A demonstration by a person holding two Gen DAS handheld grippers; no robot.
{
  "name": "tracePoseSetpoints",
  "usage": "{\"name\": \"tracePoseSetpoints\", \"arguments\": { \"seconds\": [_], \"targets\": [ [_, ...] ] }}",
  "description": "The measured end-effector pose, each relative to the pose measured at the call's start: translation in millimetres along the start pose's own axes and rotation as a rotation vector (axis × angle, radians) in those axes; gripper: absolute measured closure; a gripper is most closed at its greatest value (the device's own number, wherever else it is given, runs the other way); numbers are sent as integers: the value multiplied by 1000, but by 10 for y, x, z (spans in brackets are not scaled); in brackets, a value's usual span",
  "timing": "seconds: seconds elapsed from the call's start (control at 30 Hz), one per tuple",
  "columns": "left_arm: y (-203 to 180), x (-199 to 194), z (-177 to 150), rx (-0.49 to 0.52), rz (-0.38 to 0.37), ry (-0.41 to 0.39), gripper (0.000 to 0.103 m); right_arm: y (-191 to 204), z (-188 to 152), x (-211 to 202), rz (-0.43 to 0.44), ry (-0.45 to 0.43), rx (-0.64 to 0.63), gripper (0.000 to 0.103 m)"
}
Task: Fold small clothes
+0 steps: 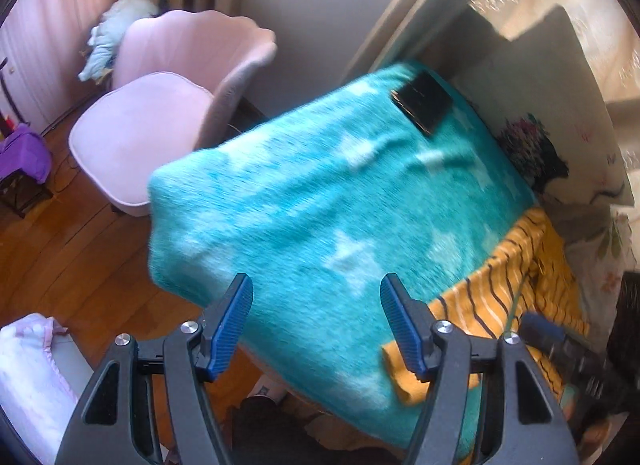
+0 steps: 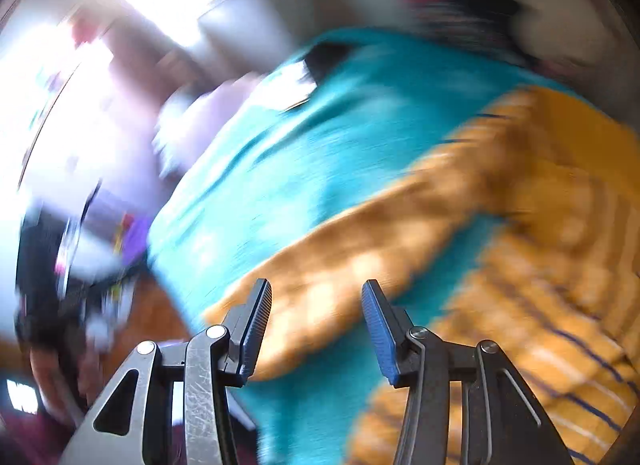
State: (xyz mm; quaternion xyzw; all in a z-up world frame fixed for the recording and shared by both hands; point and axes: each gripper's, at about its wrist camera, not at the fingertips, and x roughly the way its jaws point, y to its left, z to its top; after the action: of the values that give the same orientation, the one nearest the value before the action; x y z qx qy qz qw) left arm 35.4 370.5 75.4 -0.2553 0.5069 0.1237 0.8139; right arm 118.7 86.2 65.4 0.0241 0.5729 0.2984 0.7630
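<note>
An orange garment with thin dark stripes lies at the right side of a teal blanket with white stars. My left gripper hangs open over the blanket's near part, left of the garment, with nothing between its blue pads. The right wrist view is badly blurred. There the orange garment spreads to the right, and one sleeve reaches down-left across the teal blanket. My right gripper stands open just above that sleeve, its pads not pressing on it. A dark blurred tool with blue shows at the garment's right edge.
A flat black object lies on the blanket's far corner. A flowered pillow leans behind the garment. A pink shell-backed chair stands on the wooden floor left of the bed, beside purple cloth.
</note>
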Motion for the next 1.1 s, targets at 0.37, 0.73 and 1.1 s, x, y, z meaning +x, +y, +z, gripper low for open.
{"name": "tracePoseSetpoints", "arguments": {
  "seconds": [0.37,0.73,1.1],
  "targets": [
    [530,-160,71,-96,52,-37,37,1247,-637,927,-233,184,-649,71],
    [92,-174,50,-11,3,-41,37,358,96,-270,-149,-145,-106,94],
    [-990,-297,-373,175,-46,-46,36,-1916,-594,-2241,-428,-453,445,95]
  ]
}}
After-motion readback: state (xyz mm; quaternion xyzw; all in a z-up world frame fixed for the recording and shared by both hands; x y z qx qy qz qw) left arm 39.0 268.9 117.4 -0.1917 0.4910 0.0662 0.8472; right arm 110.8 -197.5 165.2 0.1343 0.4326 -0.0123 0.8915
